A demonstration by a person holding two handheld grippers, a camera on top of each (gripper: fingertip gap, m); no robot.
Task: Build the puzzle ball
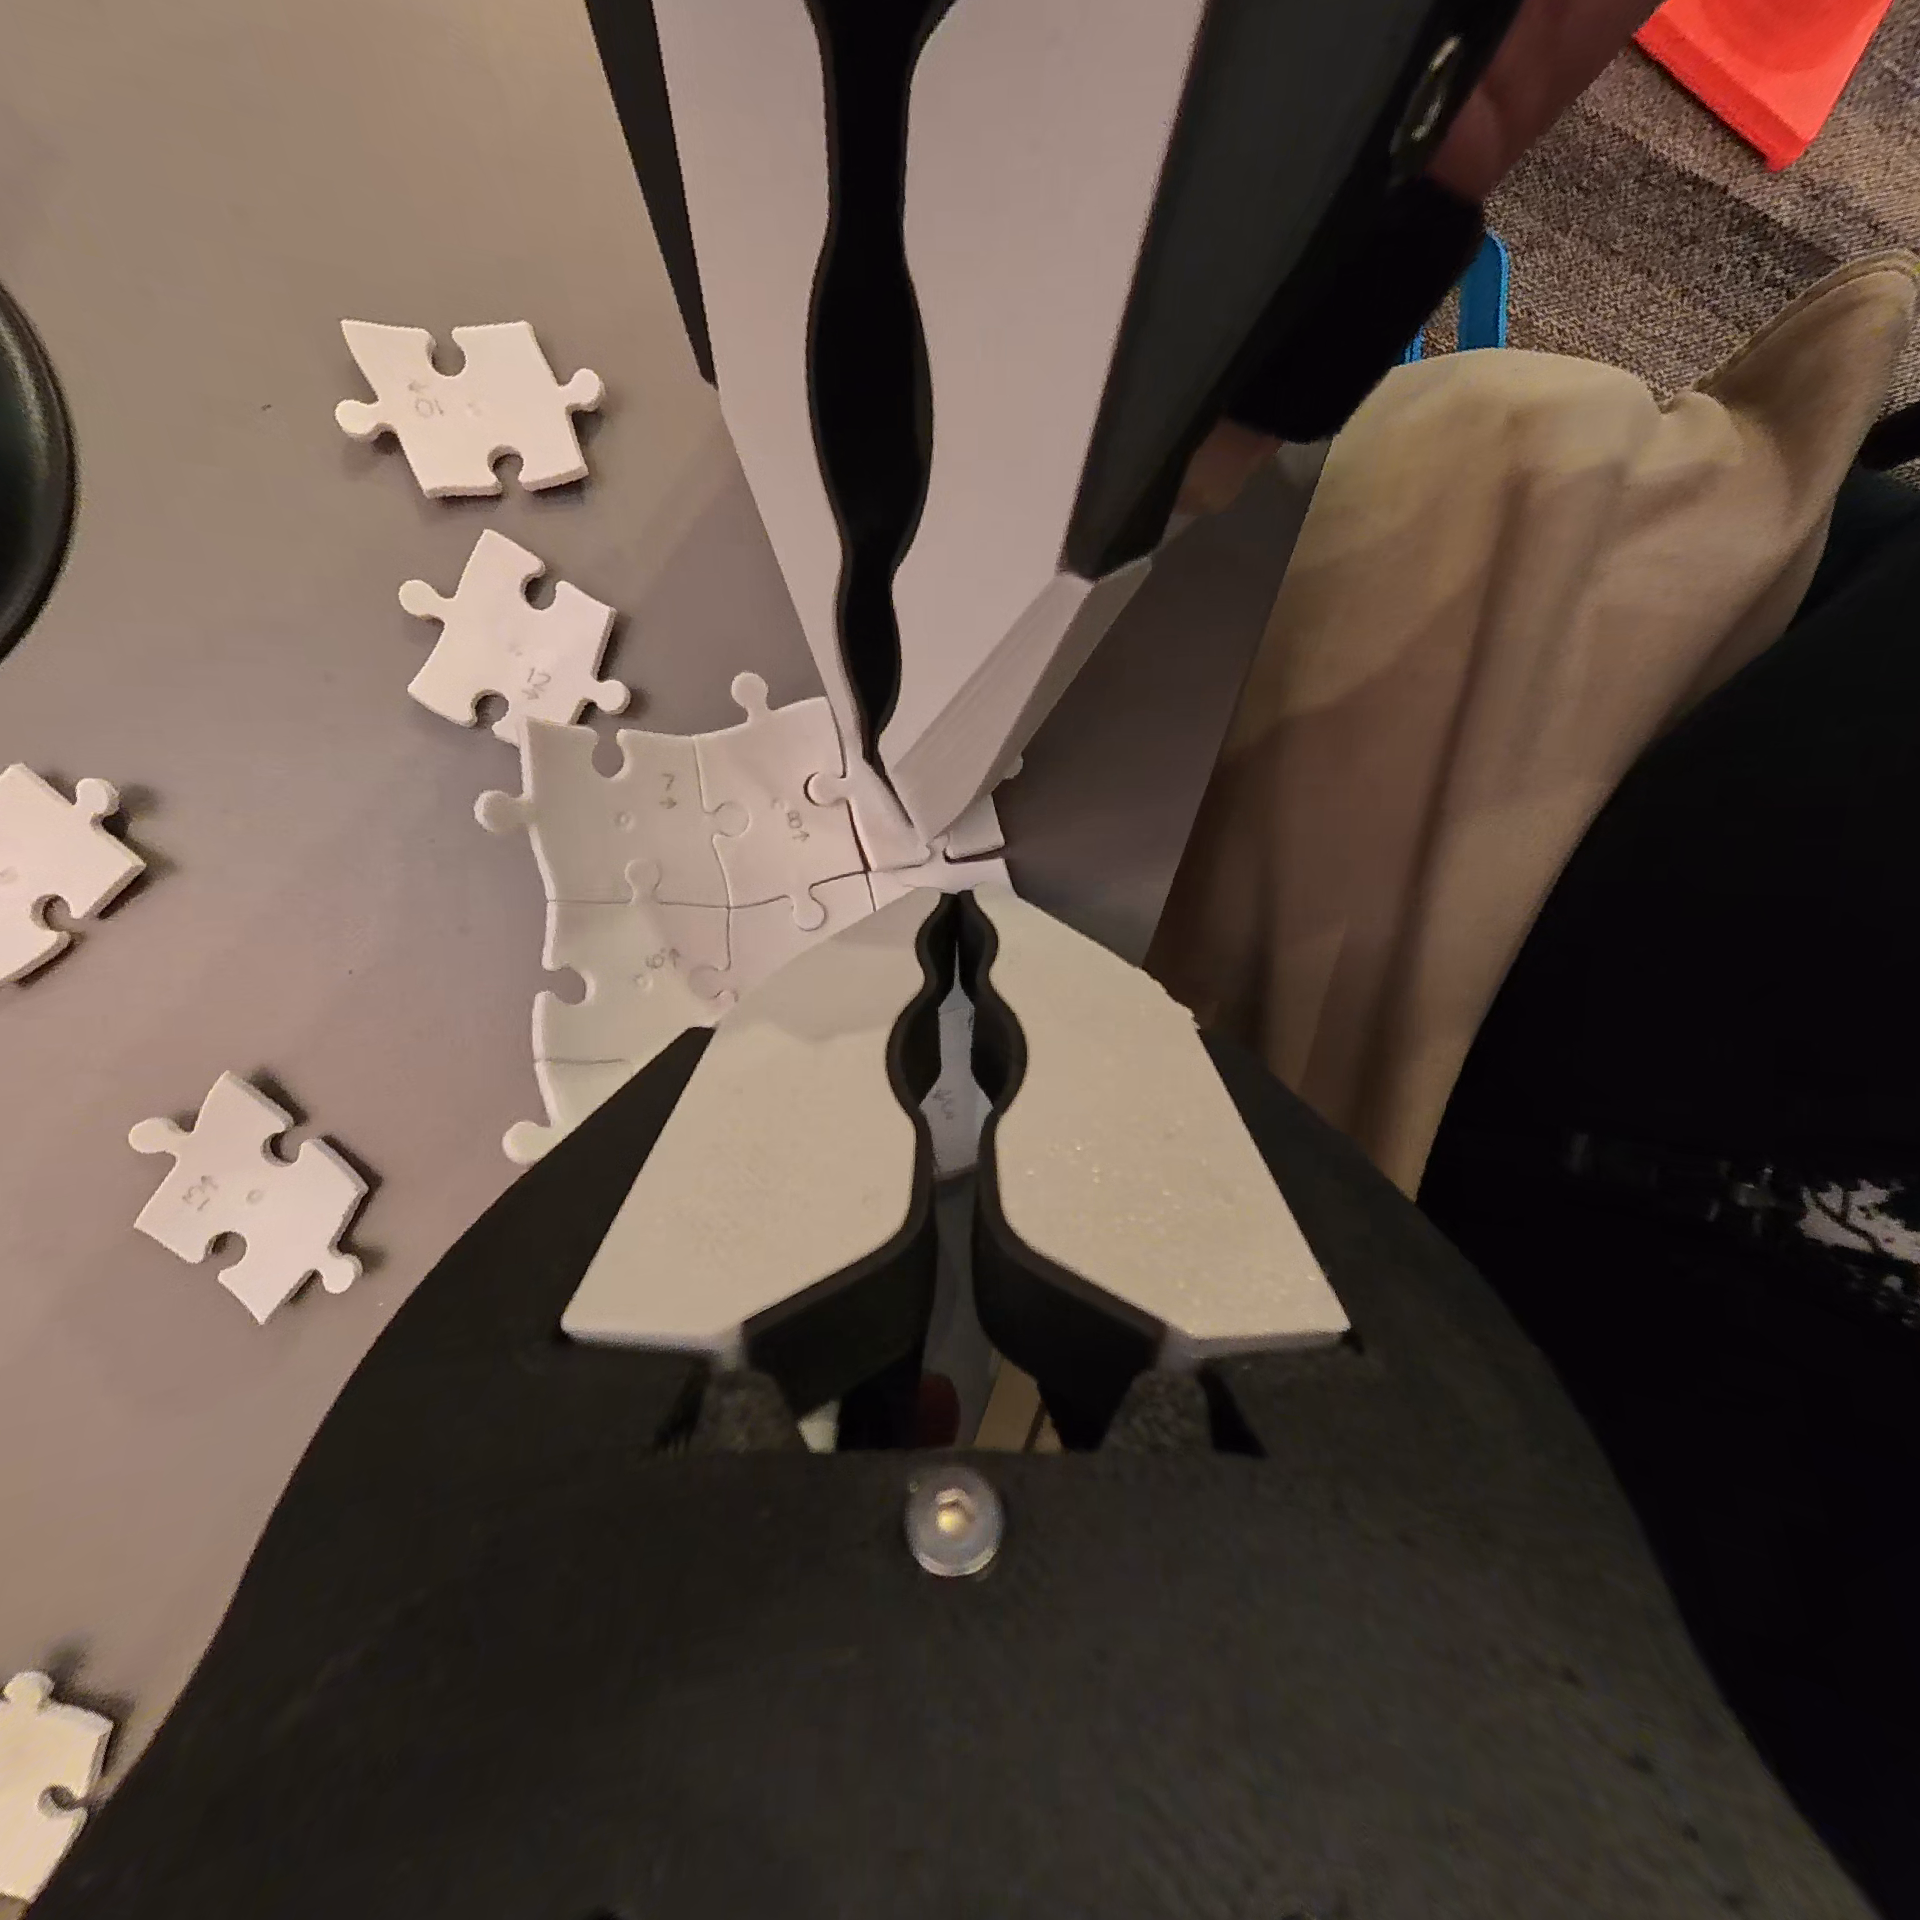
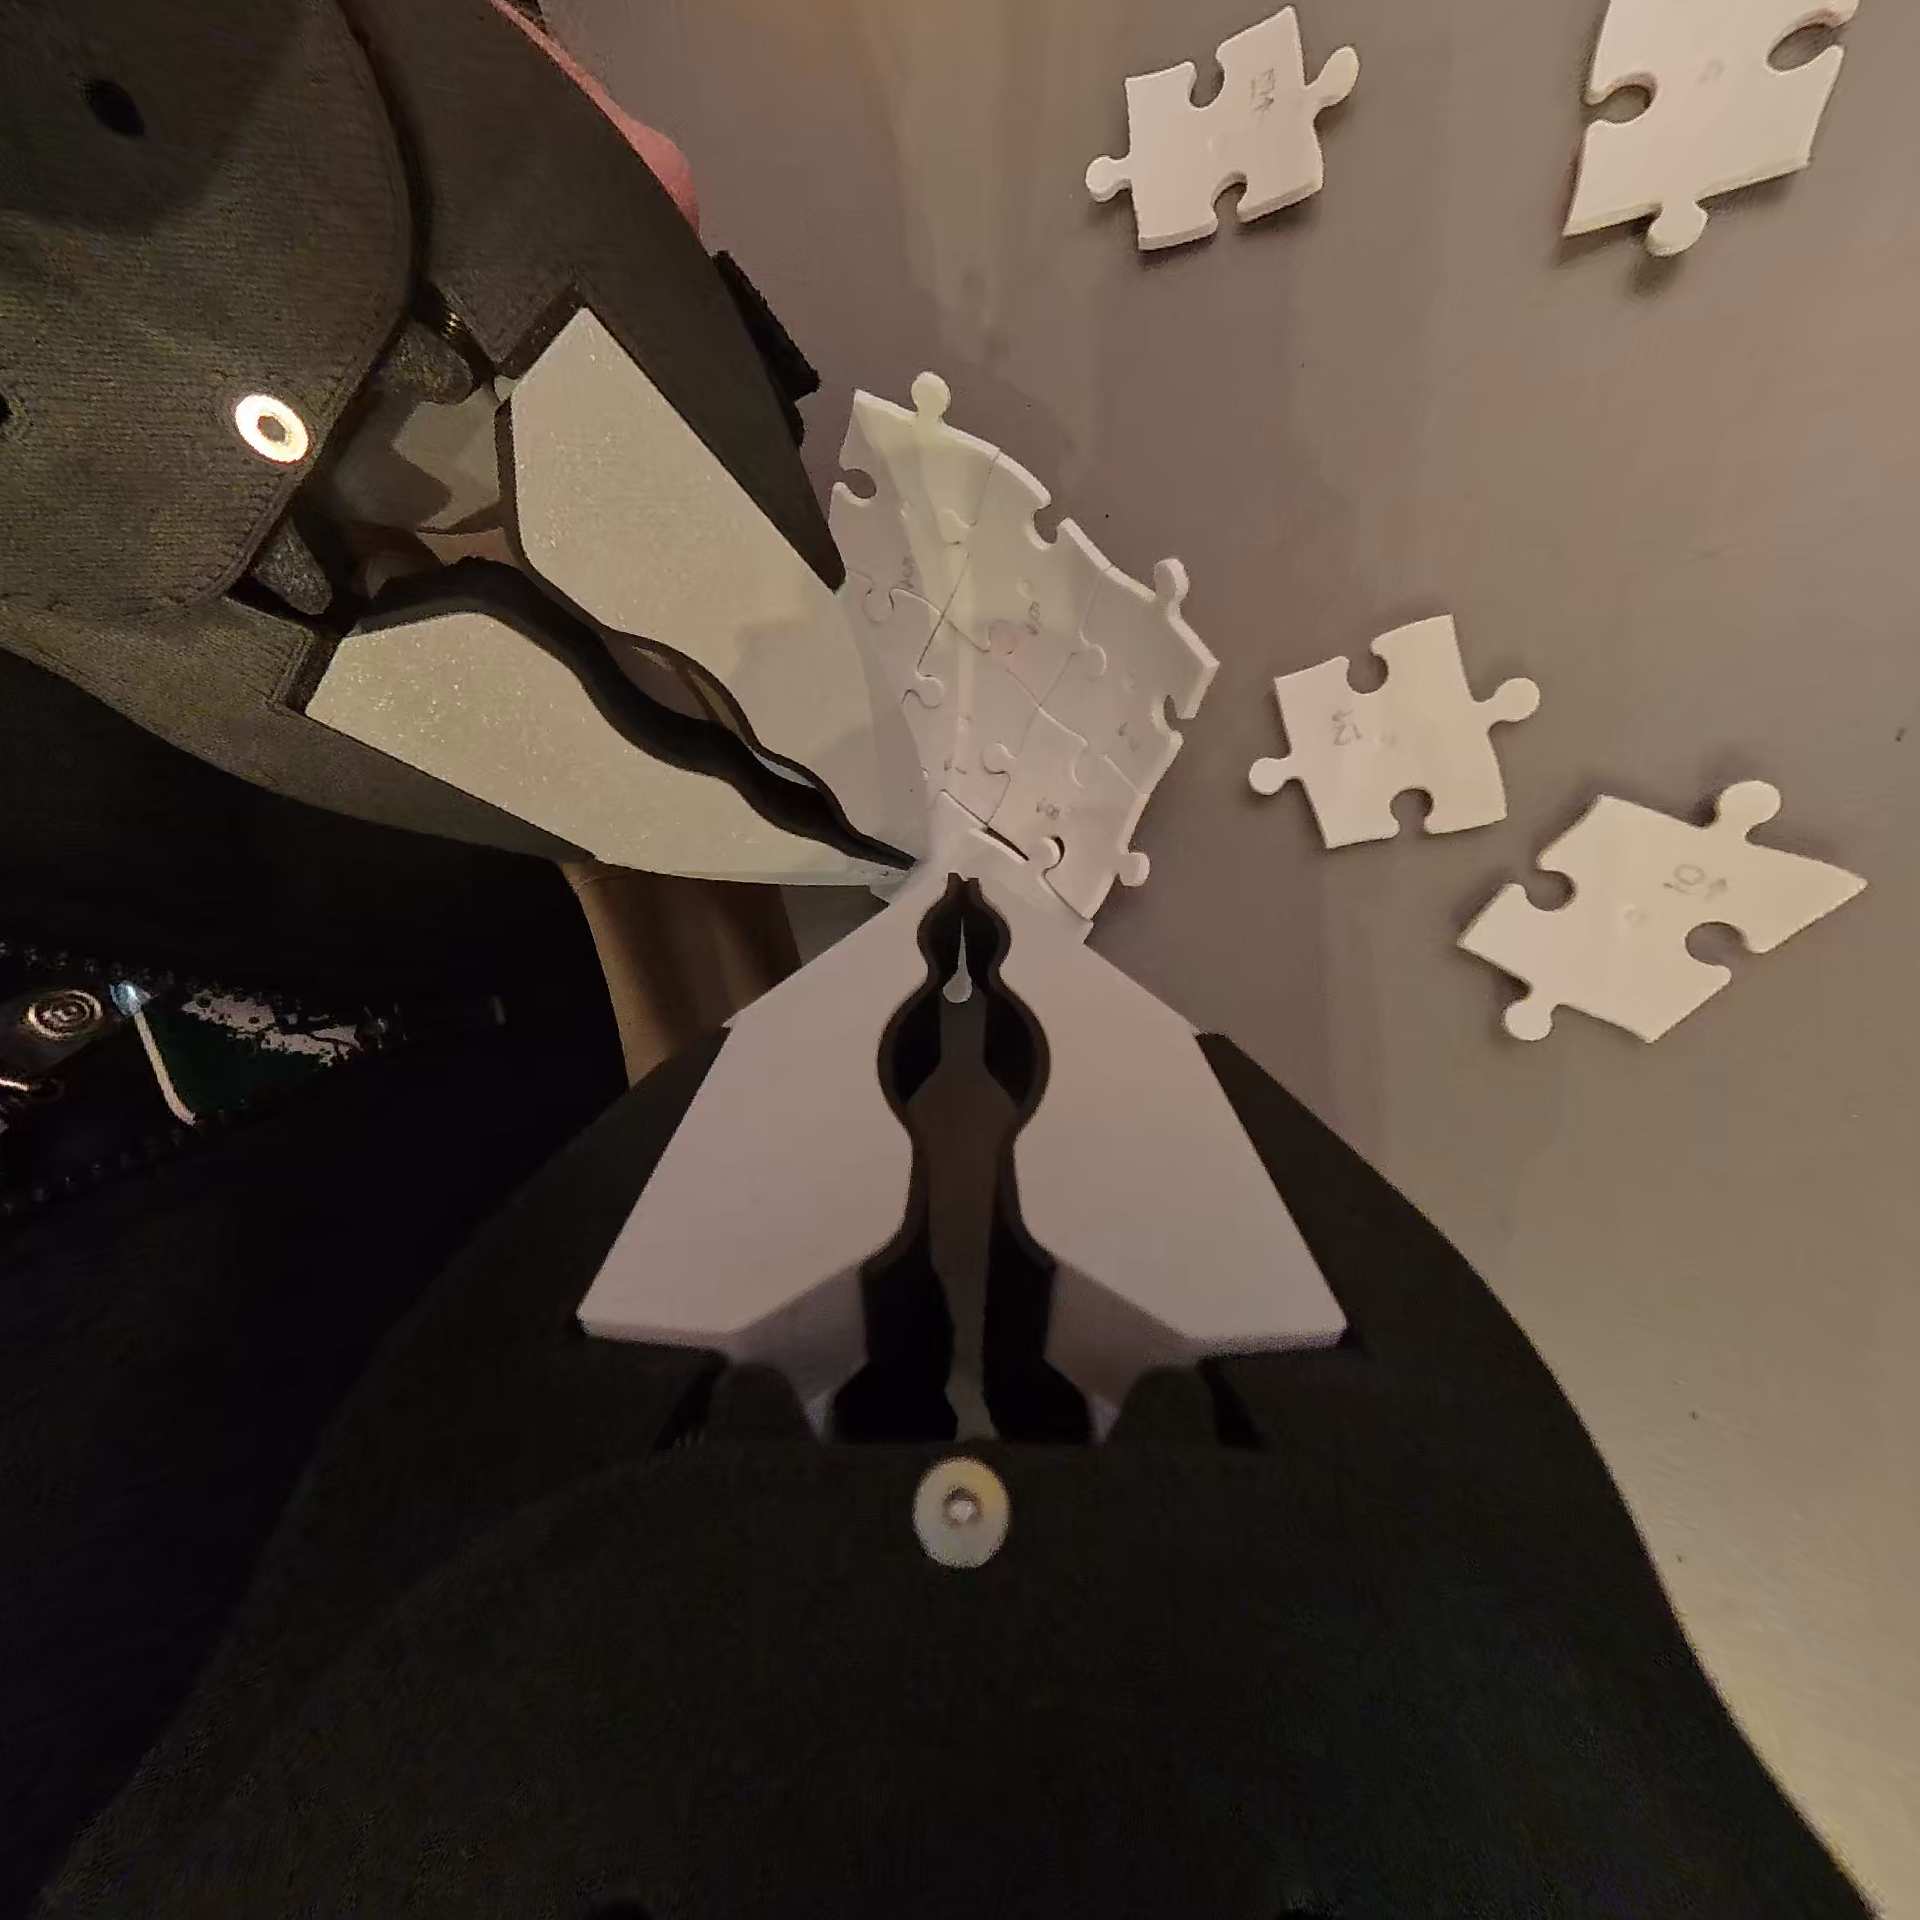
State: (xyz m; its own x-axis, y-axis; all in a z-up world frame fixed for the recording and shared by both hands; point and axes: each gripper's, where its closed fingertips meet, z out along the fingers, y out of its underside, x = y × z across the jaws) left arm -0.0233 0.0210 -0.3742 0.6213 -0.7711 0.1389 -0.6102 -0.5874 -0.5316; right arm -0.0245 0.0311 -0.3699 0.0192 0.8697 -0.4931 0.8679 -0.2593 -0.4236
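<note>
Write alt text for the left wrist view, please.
Two hand-held grippers, left and right, pinch one edge of a curved panel of joined white puzzle pieces above a grey table, where loose pieces lie scattered.

Dim warm light, soft shadows, fisheye edges

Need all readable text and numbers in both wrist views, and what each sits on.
Not quoting any writing; these are the things that carry it.
Upper loose piece: small embossed mark.
Middle loose piece: same kind of mark.
Lower loose piece: same kind of mark.
Assembled curved section: a mark on several joined pieces.
Edge piece: too faint to read.
No brand, label or sign shows elsewhere.
</note>
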